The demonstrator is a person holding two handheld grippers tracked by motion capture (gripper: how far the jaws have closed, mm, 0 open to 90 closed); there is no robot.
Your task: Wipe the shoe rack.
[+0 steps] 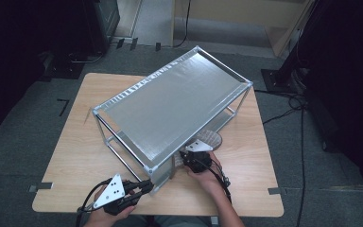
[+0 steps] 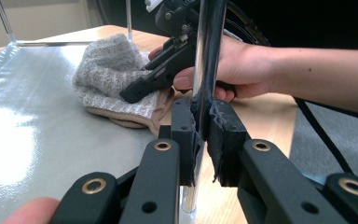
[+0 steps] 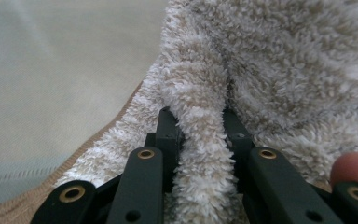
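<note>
Black jaws of the left gripper [image 2: 200,135] are clamped on the chrome post [image 2: 208,56] at the near corner of the rack [image 1: 123,97], so the rack is held steady. On the lower shelf [image 2: 37,135], the right gripper [image 3: 200,135] pinches a fold of the fluffy towel [image 3: 279,70]. The towel already lies under the top shelf, near the front edge. I think what is left is to push it deeper and let go, though its far end is hidden.
</note>
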